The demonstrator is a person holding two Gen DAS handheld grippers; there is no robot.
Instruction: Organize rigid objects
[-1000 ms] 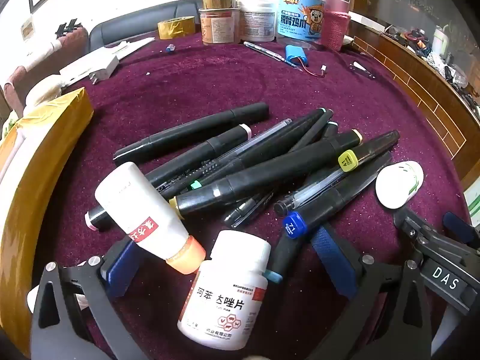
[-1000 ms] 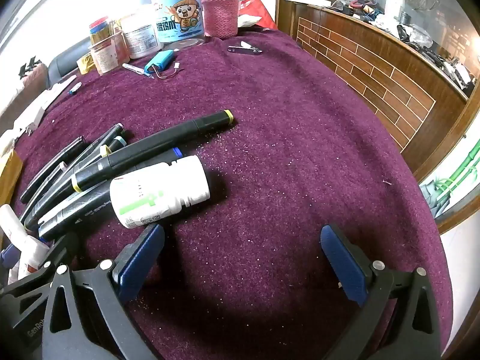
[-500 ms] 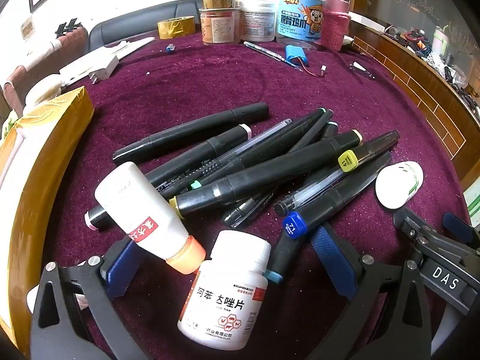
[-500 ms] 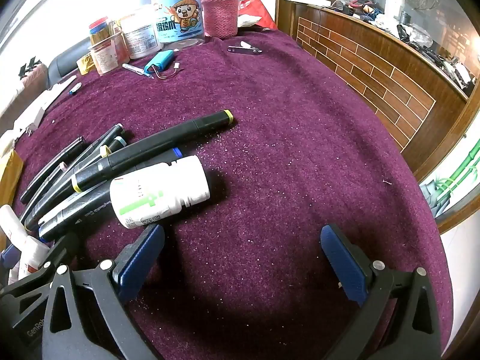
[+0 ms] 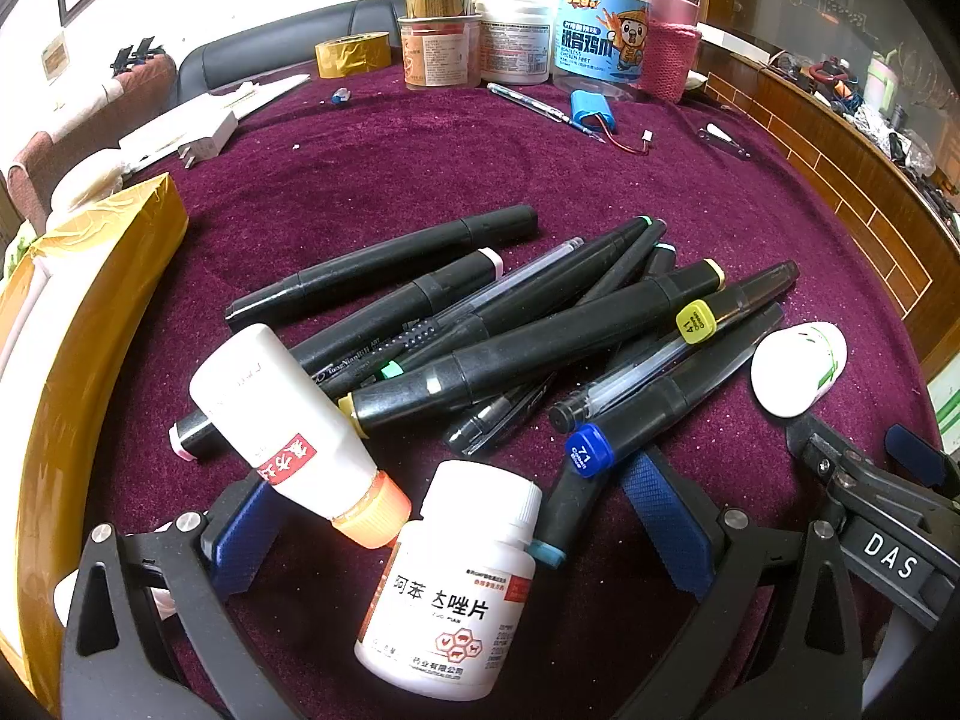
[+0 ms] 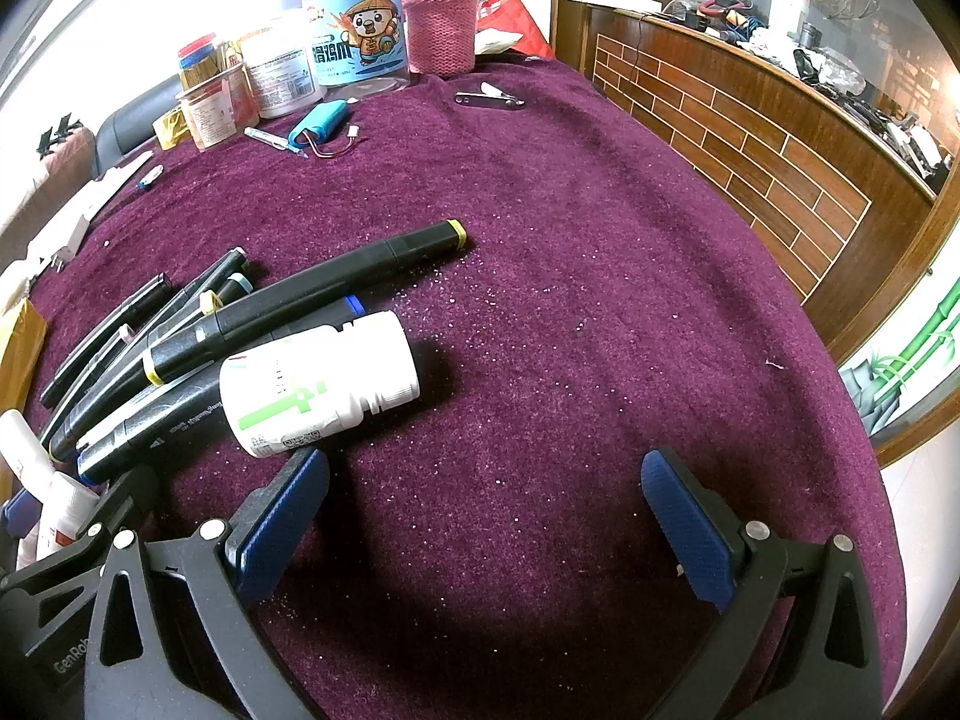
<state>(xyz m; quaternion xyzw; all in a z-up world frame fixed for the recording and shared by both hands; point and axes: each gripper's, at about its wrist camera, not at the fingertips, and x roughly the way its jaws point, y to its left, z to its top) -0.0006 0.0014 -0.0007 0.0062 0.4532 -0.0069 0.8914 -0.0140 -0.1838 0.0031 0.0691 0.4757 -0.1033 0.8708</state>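
Observation:
A heap of black markers and pens (image 5: 510, 324) lies on the purple cloth. A white pill bottle (image 5: 456, 582) lies between the fingers of my open left gripper (image 5: 456, 522). A white bottle with an orange cap (image 5: 288, 426) leans across the left finger. A white bottle with green marks (image 6: 318, 381) lies beside the markers (image 6: 240, 318), just ahead of the left finger of my open, empty right gripper (image 6: 486, 498). That bottle shows in the left wrist view (image 5: 798, 366) too.
Jars and tubs (image 5: 522, 36) stand at the far edge, with a pink knitted bottle (image 6: 441, 18), a blue battery pack (image 6: 318, 123), a pen (image 5: 540, 108) and a clip (image 6: 489, 99). A yellow taped box (image 5: 72, 324) lies left. A brick-patterned counter (image 6: 750, 144) runs along the right.

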